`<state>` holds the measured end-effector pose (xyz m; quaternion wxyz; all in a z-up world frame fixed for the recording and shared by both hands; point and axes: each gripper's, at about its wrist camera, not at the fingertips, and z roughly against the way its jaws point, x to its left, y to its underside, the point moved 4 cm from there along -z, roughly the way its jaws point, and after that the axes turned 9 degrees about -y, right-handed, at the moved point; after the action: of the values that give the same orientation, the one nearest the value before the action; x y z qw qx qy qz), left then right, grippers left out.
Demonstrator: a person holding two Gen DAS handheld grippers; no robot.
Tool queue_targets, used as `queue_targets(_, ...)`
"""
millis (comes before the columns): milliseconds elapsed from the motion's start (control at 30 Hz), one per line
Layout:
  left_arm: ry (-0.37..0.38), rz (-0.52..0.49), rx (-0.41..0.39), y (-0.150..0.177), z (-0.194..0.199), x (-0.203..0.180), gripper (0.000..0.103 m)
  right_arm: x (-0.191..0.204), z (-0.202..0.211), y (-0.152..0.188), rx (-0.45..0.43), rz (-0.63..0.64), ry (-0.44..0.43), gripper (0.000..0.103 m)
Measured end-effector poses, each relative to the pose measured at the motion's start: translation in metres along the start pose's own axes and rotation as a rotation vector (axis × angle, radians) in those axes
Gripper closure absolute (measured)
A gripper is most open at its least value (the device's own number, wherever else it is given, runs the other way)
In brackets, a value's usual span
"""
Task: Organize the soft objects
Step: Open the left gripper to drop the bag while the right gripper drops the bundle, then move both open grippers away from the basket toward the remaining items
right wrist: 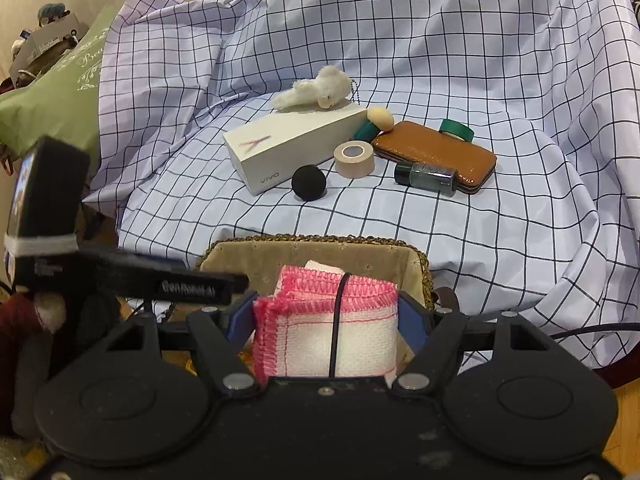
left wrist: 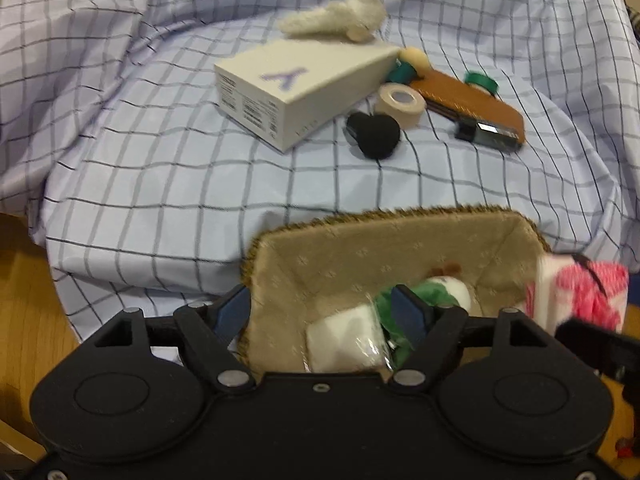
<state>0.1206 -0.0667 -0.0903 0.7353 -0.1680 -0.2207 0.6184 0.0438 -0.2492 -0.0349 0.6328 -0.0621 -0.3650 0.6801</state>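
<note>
Nearest the right wrist cam, right gripper [right wrist: 326,330] is clamped on a folded pink-edged cloth [right wrist: 326,336] w/ a black band round it; both blue pads touch its sides. I read the cloth as held over the near end of the lined wicker basket [right wrist: 416,268]. From the left wrist cam, left gripper [left wrist: 326,314] has fingers spread wide w/ nothing between the pads, straddling the basket's near-left corner: left pad outside the wall, right pad inside. Basket contents: white packet [left wrist: 344,338] near side, green-and-white soft toy [left wrist: 436,292] beside it. Same pink cloth shows at the basket's right rim in that view. Farther out on the checked sheet [right wrist: 500,92]: white box [right wrist: 294,148], white plush toy [right wrist: 316,88] lying at the box's far end, black foam ball [right wrist: 309,182] just beside the box's near right, tape roll [right wrist: 354,159], brown leather case [right wrist: 436,152] w/ a small bottle [right wrist: 426,177] at its near edge, beige puff [right wrist: 380,117] and two green items at the case's far side. Green bag [right wrist: 52,96] lies far left.
</note>
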Motion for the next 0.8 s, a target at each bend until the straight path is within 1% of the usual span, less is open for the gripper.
queue_targets(167, -0.045, 0.036, -0.050, -0.007, 0.004, 0.011, 0.027, 0.001, 0.001, 0.005, 0.012, 0.013, -0.007, 0.030)
queue_targets(267, -0.058, 0.051, -0.062, -0.011, 0.004, 0.016, 0.027, 0.001, 0.002, 0.008, 0.016, 0.014, -0.013, 0.031)
queue_targets(500, -0.088, 0.070, -0.074, -0.014, 0.000, 0.023, 0.026, 0.000, 0.005, 0.006, -0.004, 0.014, -0.012, 0.031)
queue_targets(633, -0.110, 0.073, -0.092, -0.016, -0.001, 0.026, 0.026, -0.005, 0.006, 0.000, -0.039, 0.002, 0.014, 0.030)
queue_targets(733, -0.135, 0.071, -0.115, -0.019, -0.002, 0.029, 0.026, -0.011, 0.007, -0.007, -0.076, -0.006, 0.051, 0.028)
queue_targets(800, -0.151, 0.073, -0.129, -0.022, -0.004, 0.032, 0.024, -0.016, 0.006, -0.012, -0.102, -0.008, 0.082, 0.028)
